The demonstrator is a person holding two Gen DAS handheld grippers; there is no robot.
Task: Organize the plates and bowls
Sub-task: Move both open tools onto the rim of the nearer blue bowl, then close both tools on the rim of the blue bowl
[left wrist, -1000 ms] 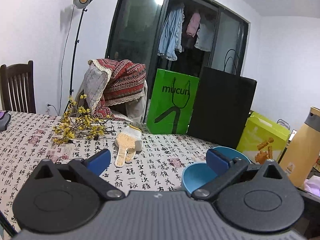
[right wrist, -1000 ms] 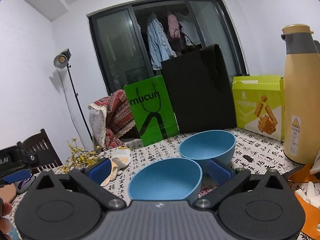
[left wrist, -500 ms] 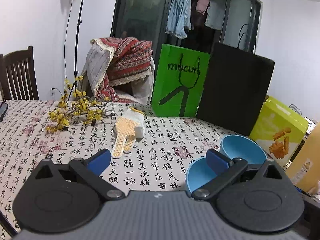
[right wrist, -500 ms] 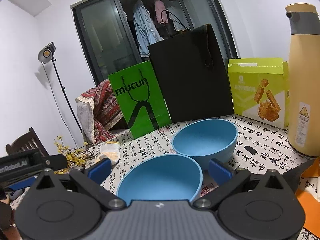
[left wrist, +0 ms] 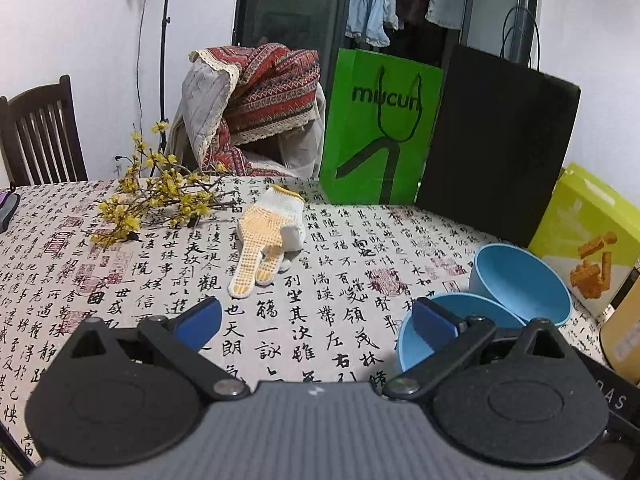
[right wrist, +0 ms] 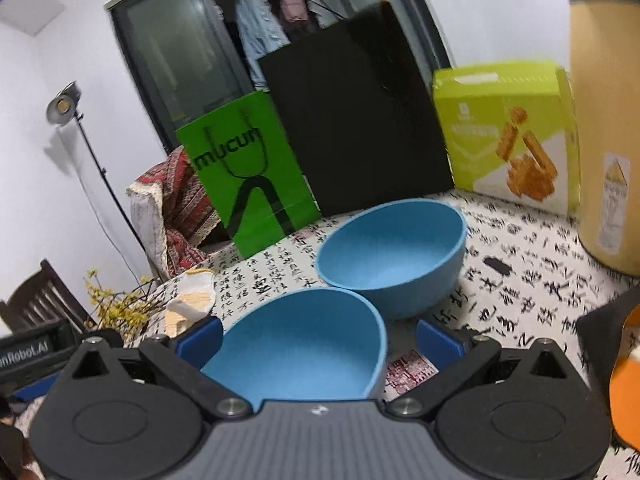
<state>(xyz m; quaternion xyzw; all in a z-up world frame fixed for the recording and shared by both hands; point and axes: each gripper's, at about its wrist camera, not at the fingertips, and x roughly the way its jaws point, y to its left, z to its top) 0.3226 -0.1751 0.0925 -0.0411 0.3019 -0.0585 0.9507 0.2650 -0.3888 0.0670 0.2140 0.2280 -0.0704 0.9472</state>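
Two blue bowls stand side by side on the script-print tablecloth. In the right wrist view the near bowl (right wrist: 304, 344) sits low between the fingers of my right gripper (right wrist: 319, 341), which is open; the left pad is close to the rim, the right pad stands apart. The far bowl (right wrist: 392, 256) touches it behind. In the left wrist view my left gripper (left wrist: 316, 320) is open over bare cloth, with the near bowl (left wrist: 484, 314) behind its right finger and the far bowl (left wrist: 520, 284) beyond.
A white-and-orange glove (left wrist: 268, 240) and yellow flower sprigs (left wrist: 156, 196) lie mid-table. A green bag (left wrist: 380, 132), a black bag (left wrist: 496, 144) and a lime box (right wrist: 508, 136) line the back. A tan flask (right wrist: 604, 128) stands at the right, a cloth-draped chair (left wrist: 256, 104) behind.
The right gripper has moved forward and lower, so the near bowl now sits between its fingers. The left gripper has risen and tipped downward, showing more table. Both stay open.
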